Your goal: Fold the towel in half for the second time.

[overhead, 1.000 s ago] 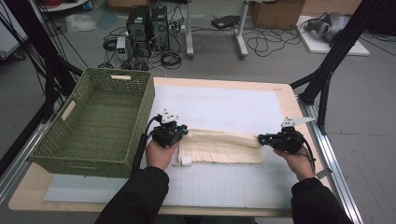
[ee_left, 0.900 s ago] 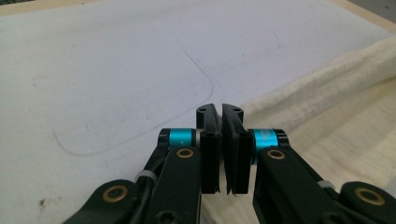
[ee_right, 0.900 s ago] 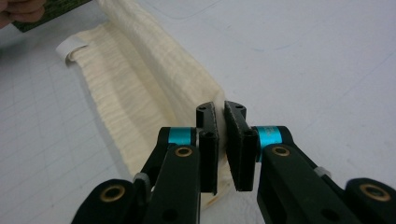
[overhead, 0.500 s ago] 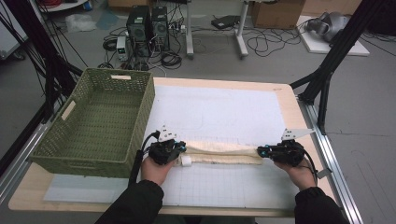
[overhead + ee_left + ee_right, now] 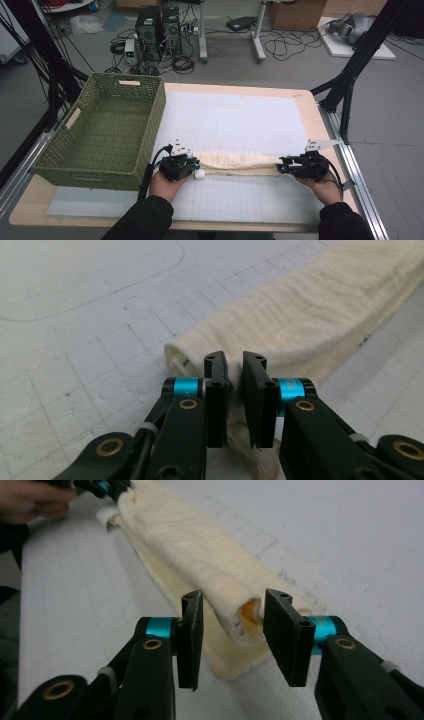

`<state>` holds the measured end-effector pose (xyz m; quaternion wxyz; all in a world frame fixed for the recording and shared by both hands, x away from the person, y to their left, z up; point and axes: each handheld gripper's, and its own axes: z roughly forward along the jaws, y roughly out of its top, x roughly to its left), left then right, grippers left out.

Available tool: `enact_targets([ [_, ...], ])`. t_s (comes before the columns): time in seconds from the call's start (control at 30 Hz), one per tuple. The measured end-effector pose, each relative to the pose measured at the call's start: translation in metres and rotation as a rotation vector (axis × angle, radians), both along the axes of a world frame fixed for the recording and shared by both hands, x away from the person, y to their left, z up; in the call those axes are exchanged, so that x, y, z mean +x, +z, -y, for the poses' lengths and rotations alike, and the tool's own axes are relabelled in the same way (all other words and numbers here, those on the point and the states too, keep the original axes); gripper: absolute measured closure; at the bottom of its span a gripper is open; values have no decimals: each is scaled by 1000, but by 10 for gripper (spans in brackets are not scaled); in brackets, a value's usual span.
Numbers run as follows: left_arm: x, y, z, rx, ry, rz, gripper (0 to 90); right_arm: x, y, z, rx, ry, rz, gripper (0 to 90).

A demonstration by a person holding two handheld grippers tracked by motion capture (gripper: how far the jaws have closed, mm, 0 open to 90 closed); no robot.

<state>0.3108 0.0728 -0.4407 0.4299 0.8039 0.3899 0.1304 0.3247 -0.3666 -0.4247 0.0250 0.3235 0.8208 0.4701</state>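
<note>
Folded cream towel (image 5: 237, 164) lies on the white gridded mat (image 5: 240, 120) at the near side of the counter (image 5: 305, 107), rolled or folded into a long narrow strip. Long axis runs left to right across the counter, parallel to the near edge.

Left tongs (image 5: 192, 164) sit at the strip's left end, right tongs (image 5: 282, 166) at its right end. Each hand owns one end; neither is nearer the middle.

Left tongs (image 5: 234, 377): jaws have just been opening, now a narrow gap. Towel cloth sits between them, but I read the pads as no longer pressing it. Released, barely.

Right tongs (image 5: 232, 625): jaws have just been opening, clearly wider. The towel's (image 5: 200, 560) rolled end lies between them, daylight on both sides. Released.

Green wicker basket (image 5: 107, 130) stands to the left of the strip, just beside the left hand (image 5: 167, 184), well apart from the right hand (image 5: 325, 187).

Judgement: fold just laid down, both ends let go. If the next move is another fold, it goes along that long axis, one end carried over to the other. If it's into the basket, the left side is closer.
</note>
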Motion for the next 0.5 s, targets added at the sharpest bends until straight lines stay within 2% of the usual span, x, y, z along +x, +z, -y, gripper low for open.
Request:
enact_targets([
  [0.13,0,0,0,7,-3,6,828,1,13,1,33,3,19,562],
  [0.23,-1,0,0,10,-6,6,831,3,17,-2,47,6,21,598],
  [0.37,0,1,0,9,-8,4,827,6,13,-15,-4,15,24,737],
  [0.43,-1,1,0,6,-7,3,813,8,8,-22,-19,29,15,767],
  [0.5,0,4,-1,9,-11,-1,756,9,2,-31,-32,44,12,791],
])
